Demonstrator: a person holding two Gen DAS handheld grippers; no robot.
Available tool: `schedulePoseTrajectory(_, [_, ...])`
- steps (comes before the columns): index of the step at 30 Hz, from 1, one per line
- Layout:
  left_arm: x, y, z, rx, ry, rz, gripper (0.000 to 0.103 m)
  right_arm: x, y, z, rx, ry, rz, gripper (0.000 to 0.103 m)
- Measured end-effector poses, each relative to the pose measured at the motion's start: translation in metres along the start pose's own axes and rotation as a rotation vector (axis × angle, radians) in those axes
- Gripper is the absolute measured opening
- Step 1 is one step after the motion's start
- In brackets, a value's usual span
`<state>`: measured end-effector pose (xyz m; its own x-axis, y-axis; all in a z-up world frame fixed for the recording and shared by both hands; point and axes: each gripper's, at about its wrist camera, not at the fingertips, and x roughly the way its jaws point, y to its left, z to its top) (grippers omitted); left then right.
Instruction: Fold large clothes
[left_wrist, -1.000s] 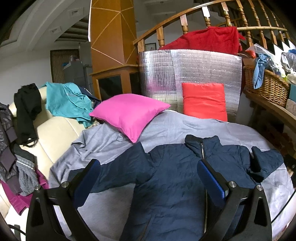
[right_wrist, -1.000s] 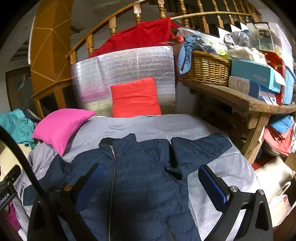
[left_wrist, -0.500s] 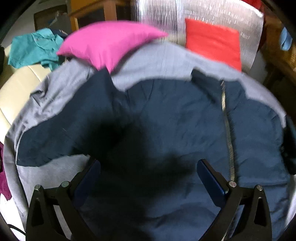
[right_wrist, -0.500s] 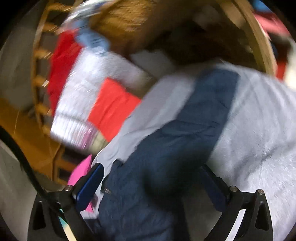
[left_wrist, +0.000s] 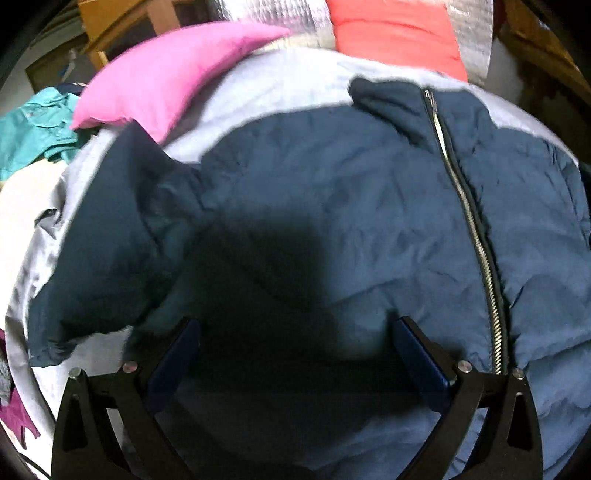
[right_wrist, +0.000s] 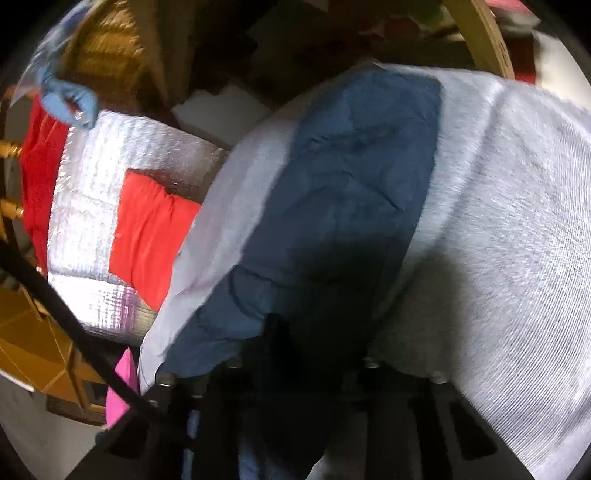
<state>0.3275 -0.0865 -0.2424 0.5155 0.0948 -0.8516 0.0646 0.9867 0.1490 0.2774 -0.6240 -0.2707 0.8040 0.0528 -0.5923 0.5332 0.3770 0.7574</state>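
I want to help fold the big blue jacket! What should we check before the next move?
1. Jacket lying flat on the grey sheet: ok, spread out with the front up.
2. Zipper done up: ok, as far as it shows.
3. Right gripper has the sleeve: ok, its fingers have just been closing and the dark blue cloth is pinched between them.
4. Left gripper ready: not ok yet, fingers open over the jacket, holding nothing.
5. Pink pillow out of the way: cannot tell, it sits right by the other sleeve.
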Motion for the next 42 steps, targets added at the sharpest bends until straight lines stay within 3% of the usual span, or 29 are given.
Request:
schedulePoseTrajectory(3, [0.004,0.002,0.001,-0.024,0.014,-0.022,0.103,-0.023,0.039,-0.015,-0.138,-0.031,0.028,0.02])
schedulePoseTrajectory(5, [0.004,0.007,-0.002,-0.054,0.019,-0.049,0.103,-0.04,0.059,-0.031,-0.173,-0.012,0.1,0.02])
schedulePoseTrajectory(9, [0.003,0.009,-0.01,-0.084,-0.008,-0.068,0.103,-0.07,0.074,-0.081,-0.175,0.056,0.203,0.02])
schedulePoseTrajectory(14, [0.005,0.008,-0.013,-0.09,0.011,-0.062,0.103,-0.063,0.06,-0.13,-0.103,0.187,0.209,0.025])
schedulePoseTrajectory(15, [0.004,0.007,-0.011,-0.092,0.024,-0.064,0.103,-0.057,0.056,-0.134,-0.093,0.212,0.187,0.036])
schedulePoseTrajectory(16, [0.0,0.008,-0.011,-0.097,0.036,-0.067,0.103,-0.052,0.05,-0.135,-0.07,0.239,0.174,0.048])
schedulePoseTrajectory(17, [0.0,0.008,-0.009,-0.102,0.048,-0.071,0.103,-0.048,0.041,-0.131,-0.017,0.257,0.17,0.07])
schedulePoseTrajectory(18, [0.001,0.009,-0.005,-0.104,0.055,-0.082,0.103,-0.047,0.031,-0.123,0.046,0.245,0.188,0.075])
schedulePoseTrajectory(21, [-0.014,0.016,0.004,-0.138,-0.016,-0.137,0.103,-0.055,0.002,-0.096,0.188,0.155,0.212,0.08])
schedulePoseTrajectory(23, [-0.03,0.02,0.008,-0.153,-0.094,-0.128,0.103,-0.056,-0.021,-0.078,0.277,0.099,0.196,0.086])
schedulePoseTrajectory(25, [-0.042,0.023,0.01,-0.162,-0.147,-0.123,0.103,-0.051,-0.044,-0.065,0.397,0.059,0.191,0.086])
schedulePoseTrajectory(26, [-0.048,0.024,0.011,-0.164,-0.177,-0.119,0.103,-0.048,-0.053,-0.062,0.444,0.051,0.2,0.085])
schedulePoseTrajectory(28, [-0.055,0.024,0.012,-0.161,-0.211,-0.108,0.103,-0.044,-0.055,-0.056,0.47,0.053,0.213,0.07])
schedulePoseTrajectory(29, [-0.061,0.024,0.013,-0.157,-0.239,-0.096,0.103,-0.043,-0.05,-0.052,0.427,0.054,0.217,0.043])
schedulePoseTrajectory(30, [-0.064,0.025,0.012,-0.153,-0.26,-0.084,0.103,-0.044,-0.042,-0.05,0.378,0.045,0.192,0.034])
schedulePoseTrajectory(34, [-0.078,0.038,0.015,-0.131,-0.346,0.009,0.103,-0.06,0.014,-0.053,0.158,-0.035,0.169,0.028])
schedulePoseTrajectory(37, [-0.083,0.061,0.015,-0.162,-0.372,0.041,0.103,-0.078,0.077,-0.071,-0.135,-0.099,0.176,0.028])
schedulePoseTrajectory(42, [-0.086,0.105,0.007,-0.263,-0.366,0.062,0.103,-0.081,0.174,-0.146,-0.618,-0.099,0.277,0.028])
